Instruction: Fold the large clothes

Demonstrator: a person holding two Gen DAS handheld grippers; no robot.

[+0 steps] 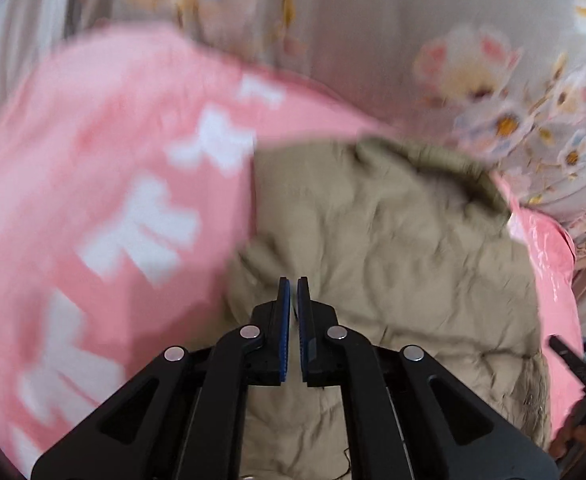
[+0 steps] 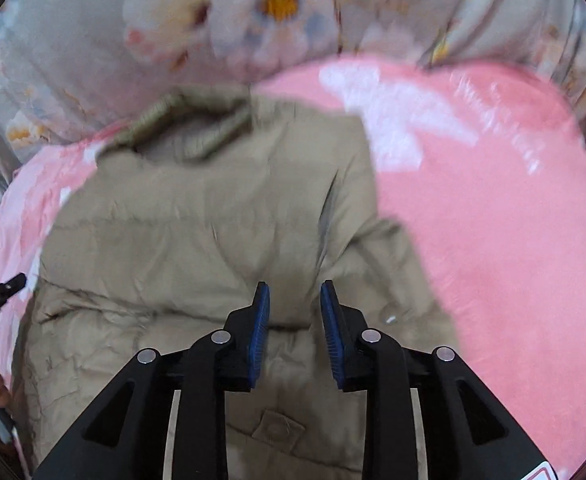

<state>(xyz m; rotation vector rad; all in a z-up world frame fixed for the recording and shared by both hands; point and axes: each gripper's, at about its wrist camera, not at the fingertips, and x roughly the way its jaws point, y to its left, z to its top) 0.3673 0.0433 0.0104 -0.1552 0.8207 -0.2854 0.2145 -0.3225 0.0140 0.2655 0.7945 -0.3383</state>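
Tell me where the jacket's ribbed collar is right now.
The ribbed collar sits at the far end of the khaki jacket, upper left of centre in the right wrist view, against the floral bedding.

khaki jacket [image 2: 197,216] matt quilted cloth, ribbed knit collar [image 2: 197,124] at 12 o'clock; pink blanket [image 2: 493,220] fleecy (glossy patches); floral sheet [image 1: 513,120] smooth cloth; gripper pads [image 2: 259,332] ridged blue rubber

Home bedroom, pink blanket [image 2: 493,200], floral bedding [image 1: 513,120] behind
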